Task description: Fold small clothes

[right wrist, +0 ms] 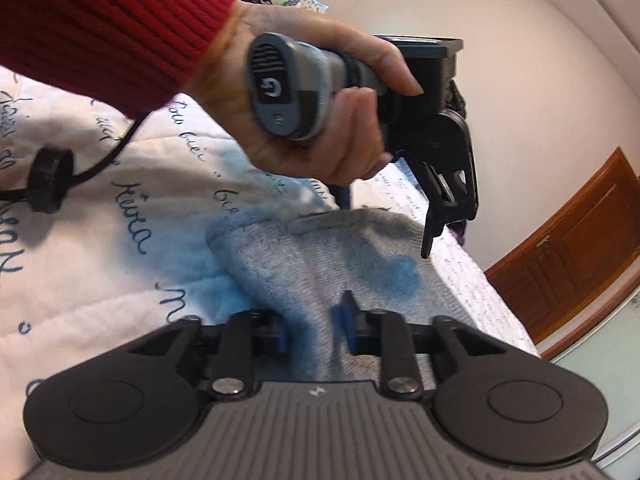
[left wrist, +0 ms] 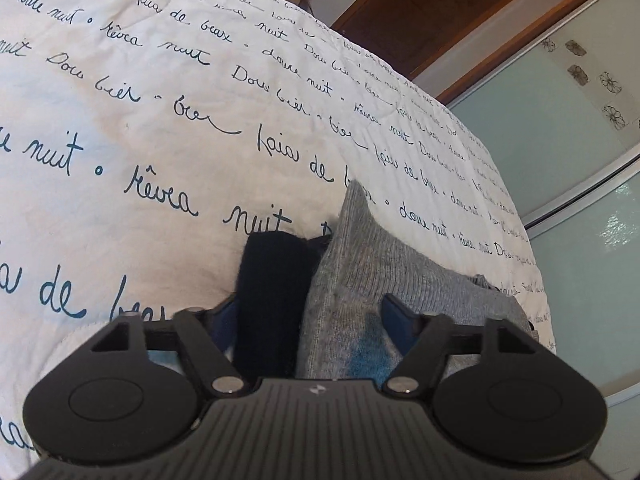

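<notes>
**Grey knit between both tongs on the bed**

We work on a bed [left wrist: 160,152] covered by a white quilt with blue script. The small grey knit garment [left wrist: 384,264] lies near the bed's edge that faces the glass wardrobe doors, with a dark navy piece [left wrist: 276,280] tucked against its side.

Our right tongs [right wrist: 316,328] are nearly closed, and the grey fabric is pinched between the blue pads. Our left tongs [left wrist: 308,320] stand partly open, straddling both the navy piece and the grey knit; we cannot tell whether the pads press on the cloth. In the right wrist view the person's hand [right wrist: 304,92], in a red sleeve, holds the left tool above the garment's far end.

The knit looks soft, light and limp. It will sag and drape rather than hold a shape, and a thin pinch may slip. We judge the best hold to be at an edge or corner, one in each tong, so the cloth stays taut for the fold.
</notes>
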A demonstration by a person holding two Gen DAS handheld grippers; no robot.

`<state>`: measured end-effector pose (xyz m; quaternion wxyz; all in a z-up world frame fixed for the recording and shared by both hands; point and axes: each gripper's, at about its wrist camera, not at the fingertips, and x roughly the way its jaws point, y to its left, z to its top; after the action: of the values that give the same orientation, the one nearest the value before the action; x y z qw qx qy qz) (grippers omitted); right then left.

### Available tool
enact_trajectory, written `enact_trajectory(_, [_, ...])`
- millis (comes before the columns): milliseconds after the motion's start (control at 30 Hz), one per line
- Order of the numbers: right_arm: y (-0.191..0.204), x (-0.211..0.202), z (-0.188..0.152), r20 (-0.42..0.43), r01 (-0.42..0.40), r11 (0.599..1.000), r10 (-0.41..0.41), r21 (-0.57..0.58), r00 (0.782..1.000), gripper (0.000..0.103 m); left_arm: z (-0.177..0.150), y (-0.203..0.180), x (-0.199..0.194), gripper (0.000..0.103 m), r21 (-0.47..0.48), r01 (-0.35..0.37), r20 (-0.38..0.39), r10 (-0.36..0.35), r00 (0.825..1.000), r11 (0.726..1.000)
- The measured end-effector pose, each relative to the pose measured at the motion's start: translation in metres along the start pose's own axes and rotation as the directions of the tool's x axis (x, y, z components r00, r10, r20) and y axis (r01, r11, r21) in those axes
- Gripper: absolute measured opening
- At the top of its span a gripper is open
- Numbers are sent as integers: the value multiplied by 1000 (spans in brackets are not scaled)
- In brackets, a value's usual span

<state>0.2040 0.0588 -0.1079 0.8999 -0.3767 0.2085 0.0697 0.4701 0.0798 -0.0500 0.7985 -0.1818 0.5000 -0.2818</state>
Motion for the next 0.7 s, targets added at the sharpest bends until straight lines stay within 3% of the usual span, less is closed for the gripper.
enact_trajectory(33, [0,-1,-1,8,1,1000,-1,2,1000,15,1,2,1,40,-14,-4,-8,4,1000,1000])
enact_trajectory(133, [-2,-9,-1,28,-14,1000,13,26,1000,11,3,11,2,21,-68,4,-26,-6,1000,998])
enact_trajectory(400, [-44,-15,-7,87,-103,972,86,213,992,8,-5,-11,-13,16,-55,-57,29,59,998,997])
enact_trajectory(700, [-92,-50,-26,167,-93,923,32,373,985,8,-5,-70,-48,15,-51,-94,91,99,991,994])
